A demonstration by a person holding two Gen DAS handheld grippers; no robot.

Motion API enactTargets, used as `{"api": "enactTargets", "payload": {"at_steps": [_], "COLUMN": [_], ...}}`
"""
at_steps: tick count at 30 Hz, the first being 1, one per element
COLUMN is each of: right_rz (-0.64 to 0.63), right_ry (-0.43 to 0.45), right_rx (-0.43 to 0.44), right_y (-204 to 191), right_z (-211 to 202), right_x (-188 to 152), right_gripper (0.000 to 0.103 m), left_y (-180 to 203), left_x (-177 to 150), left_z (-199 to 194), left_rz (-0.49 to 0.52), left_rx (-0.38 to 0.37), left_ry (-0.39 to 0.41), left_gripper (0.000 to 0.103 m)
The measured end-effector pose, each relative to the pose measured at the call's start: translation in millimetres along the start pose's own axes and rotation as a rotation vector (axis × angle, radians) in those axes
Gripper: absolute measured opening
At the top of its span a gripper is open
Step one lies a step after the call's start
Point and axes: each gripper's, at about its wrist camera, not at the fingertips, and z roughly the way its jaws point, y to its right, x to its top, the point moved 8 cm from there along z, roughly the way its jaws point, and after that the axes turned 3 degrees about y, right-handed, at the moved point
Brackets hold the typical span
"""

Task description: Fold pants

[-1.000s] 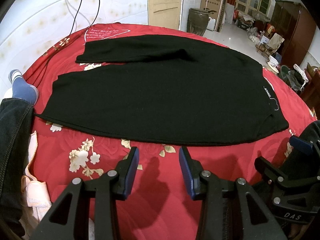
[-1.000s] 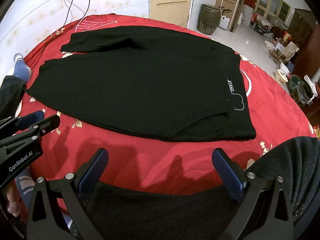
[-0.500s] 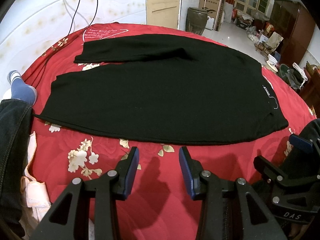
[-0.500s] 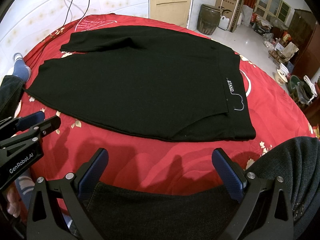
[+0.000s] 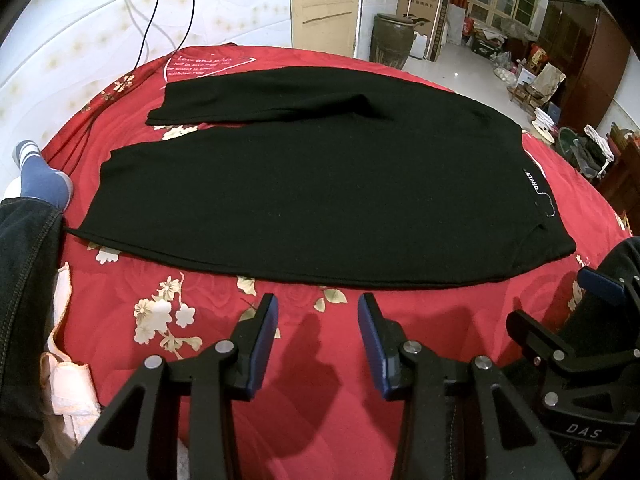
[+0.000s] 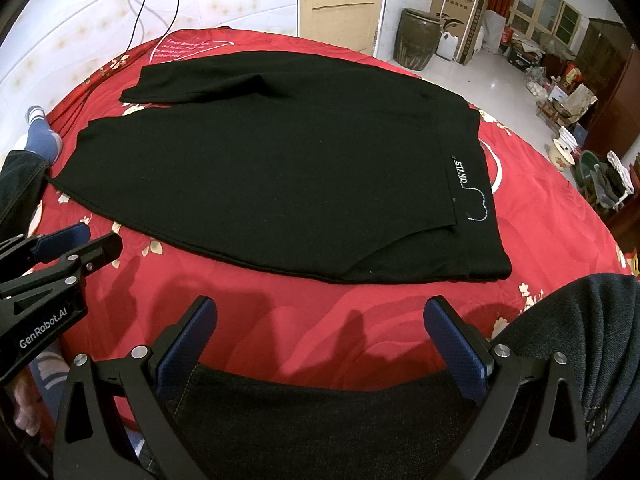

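Pants (image 5: 320,184) flat on red bedspread (image 5: 328,360)

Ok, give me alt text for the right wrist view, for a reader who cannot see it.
Black pants lie spread flat on a red floral bedspread, the waistband with its white STAND label to the right and both legs reaching left. The right gripper is open and empty in the foreground above the person's denim-clad knee, with the left gripper at the left edge.
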Motion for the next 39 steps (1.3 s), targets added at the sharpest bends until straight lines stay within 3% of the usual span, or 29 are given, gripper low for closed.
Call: {"api": "enactTargets", "payload": {"at_steps": [39], "right_rz": [-0.014], "right_ry": [-0.003], "right_rx": [0.003], "right_y": [0.9], "right_z": [-0.9], "right_x": [0.2], "right_gripper": [0.103], "left_y": [4.1], "left_x": [5.2], "left_z": [-9.5], "left_rz": [0.003], "left_rx": [-0.038], "left_ry": [0.025], "left_gripper": [0.044]}}
